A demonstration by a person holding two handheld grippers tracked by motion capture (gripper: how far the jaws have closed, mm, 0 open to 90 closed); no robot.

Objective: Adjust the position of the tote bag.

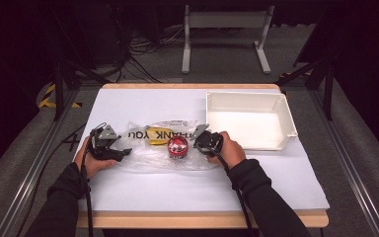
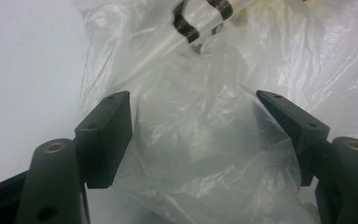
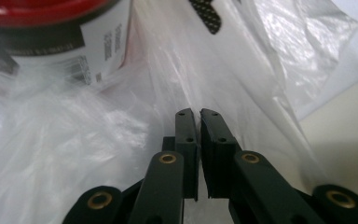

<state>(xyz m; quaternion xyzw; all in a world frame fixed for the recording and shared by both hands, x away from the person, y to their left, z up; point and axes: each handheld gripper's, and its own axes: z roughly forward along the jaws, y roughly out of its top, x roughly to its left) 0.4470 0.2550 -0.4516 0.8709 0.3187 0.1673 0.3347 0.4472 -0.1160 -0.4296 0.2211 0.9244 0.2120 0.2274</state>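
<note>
Pinching the plastic bag (image 1: 170,145) cleanly is the trick here, I reckon. The right gripper (image 3: 199,116) has its fingers nearly together on a fold of film, with the red-lidded can (image 3: 56,37) up and left of them. The left gripper (image 2: 193,121) stands wide open, loose bag bunched between its fingers, gripping nothing. Best to grab film only on both sides. The white tray (image 1: 288,118) sits just beyond the right fingers on the counter (image 1: 128,192).

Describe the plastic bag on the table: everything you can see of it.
The bag is thin, clear, crinkled film printed THANK YOU, lying flat on the white table left of the tray. A red-lidded can sits at its middle. The right gripper pinches its film; the left gripper stands open around a bunched fold.
</note>
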